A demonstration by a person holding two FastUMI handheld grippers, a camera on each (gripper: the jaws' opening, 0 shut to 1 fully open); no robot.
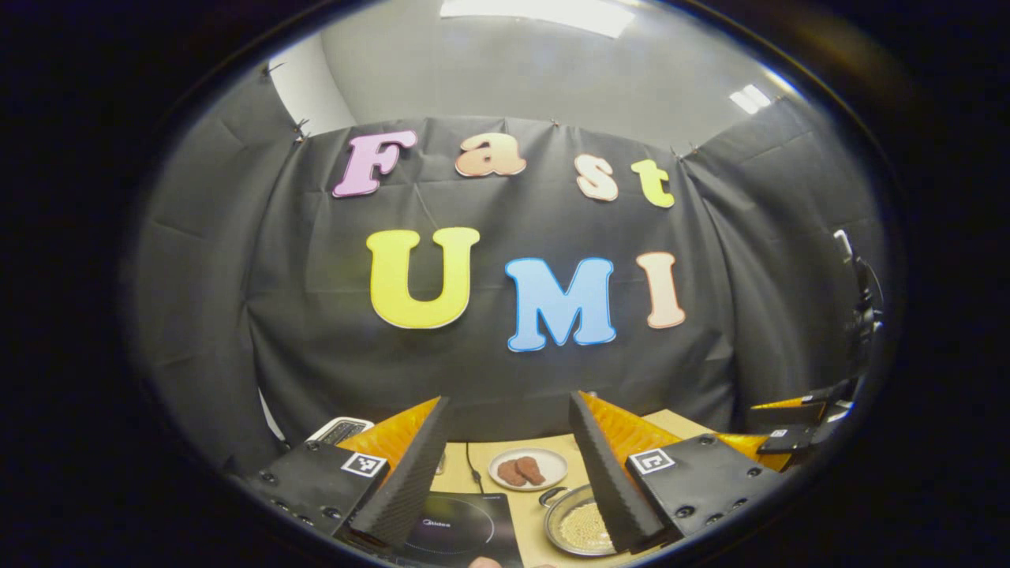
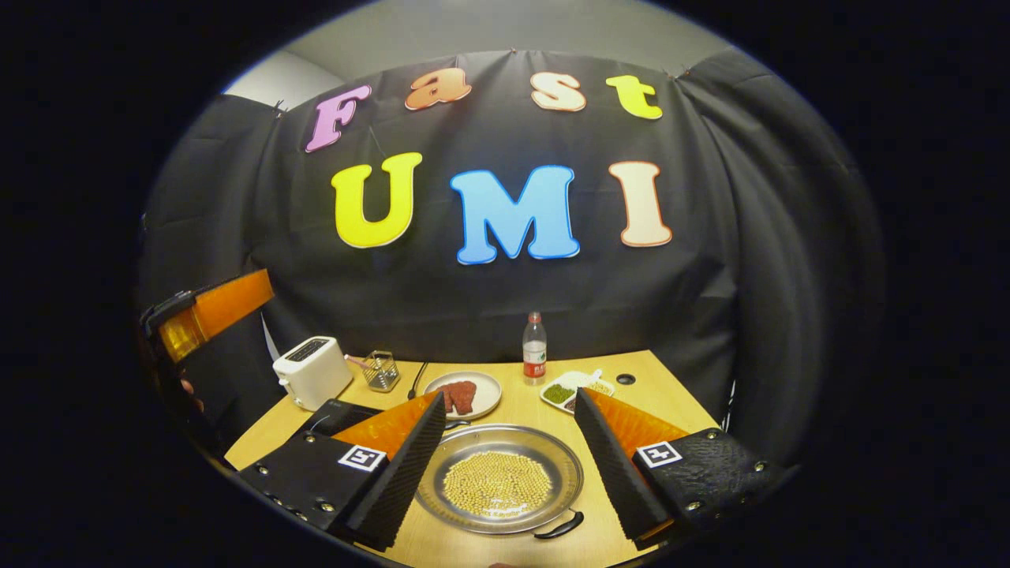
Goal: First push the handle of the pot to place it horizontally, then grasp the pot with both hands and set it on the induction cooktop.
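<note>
Light wooden table (image 2: 655,394) spans lower frame; flat black induction cooktop (image 1: 461,528) lower left in left gripper view. Shallow round steel pot of yellow beans (image 2: 499,478) sits lower centre, small black handle (image 2: 559,527) at its near rim. Right gripper (image 2: 505,473) and left gripper (image 1: 509,473) both spread wide, empty. Risk: hasty handle push tilts pot, spilling beans

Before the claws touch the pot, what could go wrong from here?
1. The pot is shallow and holds loose beans; pushing its handle too hard, or lifting unevenly, may spill them.
2. The handle lies near the table's front edge, so a push could slide the pot toward it.
3. The plate of food stands just behind the pot and the induction cooktop close beside it, so the open right claw or left claw may bump them.
</note>
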